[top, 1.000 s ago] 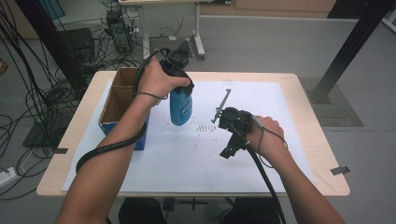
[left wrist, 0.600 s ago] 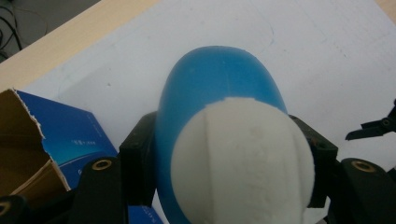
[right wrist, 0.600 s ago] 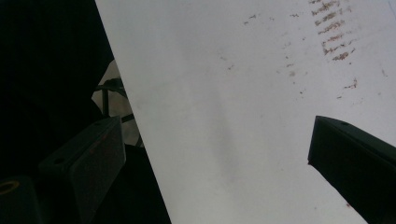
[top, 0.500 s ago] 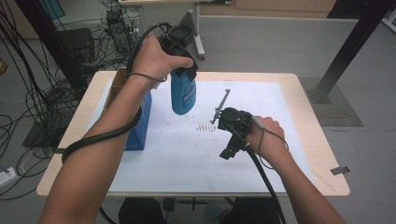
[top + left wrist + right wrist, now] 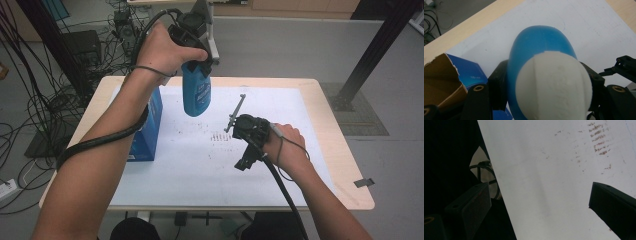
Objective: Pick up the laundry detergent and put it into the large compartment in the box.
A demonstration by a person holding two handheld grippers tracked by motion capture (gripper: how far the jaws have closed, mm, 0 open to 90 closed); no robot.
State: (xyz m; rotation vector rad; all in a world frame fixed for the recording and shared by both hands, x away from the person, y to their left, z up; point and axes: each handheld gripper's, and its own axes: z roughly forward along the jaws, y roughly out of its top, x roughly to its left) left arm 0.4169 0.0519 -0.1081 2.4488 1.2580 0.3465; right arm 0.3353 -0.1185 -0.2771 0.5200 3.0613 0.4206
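At the left edge of the white sheet the blue carton (image 5: pixel 150 127) stands with its torn top open, and above and to its right the left gripper (image 5: pixel 196 47) has carried the blue bottle (image 5: pixel 196 92) higher than a second ago, when its base hung close to the sheet; now it hangs upright, well clear of the table (image 5: pixel 330 150). The jaws clamp it just under the white cap (image 5: pixel 554 85). That suggests it was taken out of the carton and is being moved elsewhere. Farther right, the right gripper (image 5: pixel 241 150) has not moved; it rests on the sheet, jaws parted and holding nothing.
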